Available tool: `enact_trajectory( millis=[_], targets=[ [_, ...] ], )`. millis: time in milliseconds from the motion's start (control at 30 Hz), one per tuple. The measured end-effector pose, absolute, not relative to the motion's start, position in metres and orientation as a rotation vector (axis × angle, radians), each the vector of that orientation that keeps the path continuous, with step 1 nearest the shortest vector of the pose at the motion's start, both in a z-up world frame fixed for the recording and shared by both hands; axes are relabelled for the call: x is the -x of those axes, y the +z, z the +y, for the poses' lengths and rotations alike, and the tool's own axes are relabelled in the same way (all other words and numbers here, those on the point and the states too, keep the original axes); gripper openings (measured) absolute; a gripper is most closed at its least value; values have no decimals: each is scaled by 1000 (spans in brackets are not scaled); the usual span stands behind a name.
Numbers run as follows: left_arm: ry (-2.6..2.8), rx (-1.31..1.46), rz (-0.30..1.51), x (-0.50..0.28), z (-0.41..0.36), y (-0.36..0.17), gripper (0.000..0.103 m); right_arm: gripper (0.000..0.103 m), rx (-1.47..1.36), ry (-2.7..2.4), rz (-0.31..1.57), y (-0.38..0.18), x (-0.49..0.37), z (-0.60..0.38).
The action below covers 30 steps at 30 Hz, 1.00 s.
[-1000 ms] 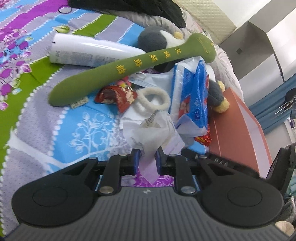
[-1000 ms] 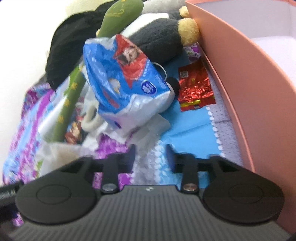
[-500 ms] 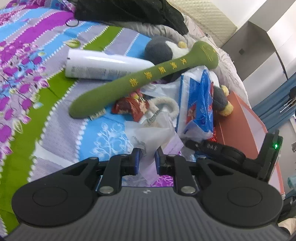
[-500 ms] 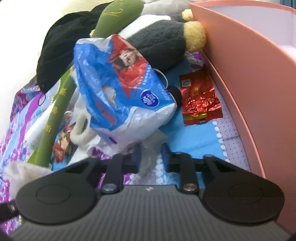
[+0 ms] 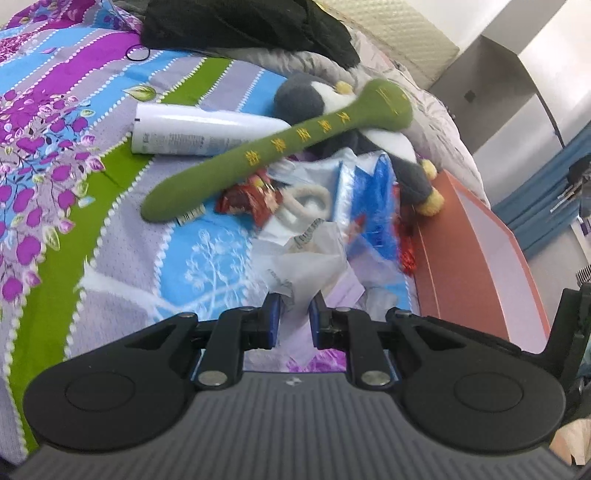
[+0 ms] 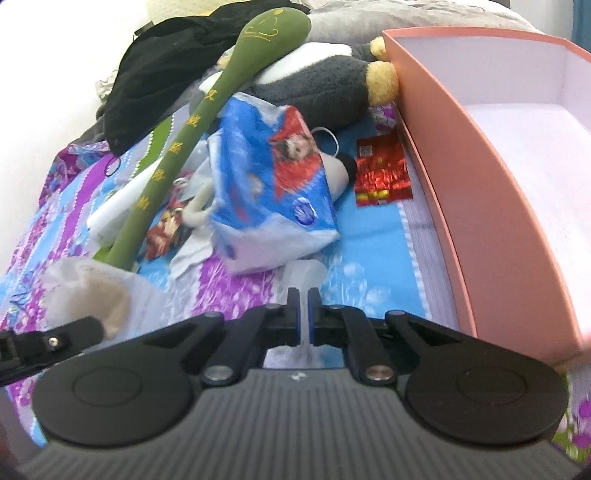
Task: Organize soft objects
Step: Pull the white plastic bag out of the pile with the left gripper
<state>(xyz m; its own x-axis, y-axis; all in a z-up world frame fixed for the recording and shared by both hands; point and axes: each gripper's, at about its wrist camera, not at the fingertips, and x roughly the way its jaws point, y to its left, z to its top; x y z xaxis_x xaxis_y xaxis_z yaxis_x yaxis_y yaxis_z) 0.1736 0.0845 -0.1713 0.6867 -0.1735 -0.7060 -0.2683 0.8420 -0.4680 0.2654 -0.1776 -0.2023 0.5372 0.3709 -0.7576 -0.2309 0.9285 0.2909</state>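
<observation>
My left gripper [image 5: 295, 308] is shut on a crumpled translucent white plastic bag [image 5: 314, 258], which rises from the pile on the bedspread. My right gripper [image 6: 303, 301] is shut on the clear loose end of the blue tissue pack's [image 6: 273, 192] wrapper. The same pack [image 5: 365, 206] looks blurred in the left wrist view. Behind it a long green plush stick [image 5: 280, 147] [image 6: 207, 122] leans across a grey and white penguin plush [image 5: 306, 99] [image 6: 317, 81]. A white fluffy hair ring [image 5: 306, 201] lies beside the pack.
An open pink box [image 6: 480, 184] [image 5: 476, 258] stands at the right, its white inside bare. A white bottle [image 5: 199, 134], a red snack packet [image 5: 251, 199], a red foil packet [image 6: 382, 171] and a black garment [image 5: 240, 22] lie on the patterned bedspread [image 5: 74, 184].
My right gripper's jaws closed from open onto the tissue pack's wrapper end. Both grippers drew back and upward from the pile, the left still holding the plastic bag.
</observation>
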Motion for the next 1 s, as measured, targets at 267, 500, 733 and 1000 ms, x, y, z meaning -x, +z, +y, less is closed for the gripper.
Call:
enact_trajectory(
  millis=[267, 500, 733, 1000],
  targets=[
    [21, 537, 844, -148, 60, -162, 20, 7, -125, 390, 935, -188, -226, -185],
    [16, 507, 882, -135, 47, -170, 20, 10, -140, 389, 979, -199, -207, -194],
    [15, 467, 919, -137, 38, -183, 20, 29, -206, 354, 1026, -216, -218, -196],
    [28, 439, 948, -147, 36, -192, 20, 39, -137, 355, 1019, -226, -222, -182]
  ],
)
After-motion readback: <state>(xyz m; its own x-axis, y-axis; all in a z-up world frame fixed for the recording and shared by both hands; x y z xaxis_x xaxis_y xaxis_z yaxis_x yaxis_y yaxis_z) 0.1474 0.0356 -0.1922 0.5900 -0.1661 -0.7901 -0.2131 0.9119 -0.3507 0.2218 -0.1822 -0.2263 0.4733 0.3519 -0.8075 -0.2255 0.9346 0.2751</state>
